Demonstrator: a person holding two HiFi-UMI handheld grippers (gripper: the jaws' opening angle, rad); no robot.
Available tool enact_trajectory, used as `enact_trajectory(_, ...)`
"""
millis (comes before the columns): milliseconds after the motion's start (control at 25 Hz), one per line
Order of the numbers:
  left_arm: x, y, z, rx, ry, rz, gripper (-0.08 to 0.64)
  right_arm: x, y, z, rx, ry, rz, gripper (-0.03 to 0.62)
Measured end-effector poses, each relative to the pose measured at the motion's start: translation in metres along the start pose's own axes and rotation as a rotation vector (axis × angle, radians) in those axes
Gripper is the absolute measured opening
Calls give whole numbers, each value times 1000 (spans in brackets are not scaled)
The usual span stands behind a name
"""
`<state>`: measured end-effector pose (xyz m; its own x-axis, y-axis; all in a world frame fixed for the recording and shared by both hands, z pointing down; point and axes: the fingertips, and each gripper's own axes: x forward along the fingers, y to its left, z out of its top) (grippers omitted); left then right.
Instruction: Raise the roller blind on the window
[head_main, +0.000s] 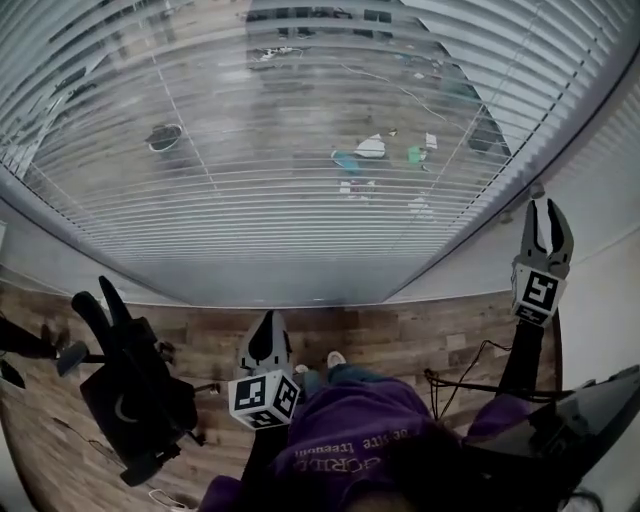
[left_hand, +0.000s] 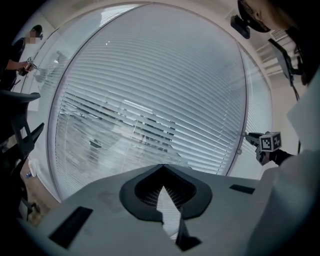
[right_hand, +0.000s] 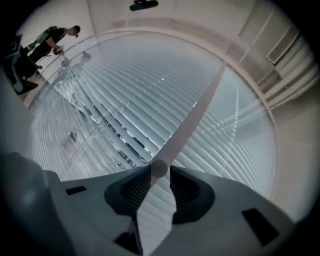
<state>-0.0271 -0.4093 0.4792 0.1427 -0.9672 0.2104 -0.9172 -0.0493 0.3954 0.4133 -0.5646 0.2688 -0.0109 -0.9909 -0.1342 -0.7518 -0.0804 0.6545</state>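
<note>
A slatted blind (head_main: 300, 150) hangs lowered over the whole window, its slats tilted so the street below shows through. A pale wand (right_hand: 195, 115) hangs down its right side and ends in a round knob (head_main: 537, 190). My right gripper (head_main: 547, 212) is raised at the window's right edge, open. In the right gripper view the knob (right_hand: 159, 167) sits at the gap between the fingertips (right_hand: 172, 172); I cannot tell if it touches them. My left gripper (head_main: 268, 325) is low in the middle, shut and empty, pointing at the blind (left_hand: 150, 100). The left gripper view shows the right gripper (left_hand: 246, 136) at far right.
A black office chair (head_main: 135, 390) stands on the wood floor at left. A sill (head_main: 300, 285) runs under the window. A dark cable (head_main: 470, 360) lies on the floor at right beside a black object (head_main: 585, 420). Another person (right_hand: 52, 40) stands far left along the window.
</note>
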Motion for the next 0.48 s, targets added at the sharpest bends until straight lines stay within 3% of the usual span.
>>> enact_trajectory(480,13,38,26,58,-22,-5,2,10,19,6,-289,-19,36,101)
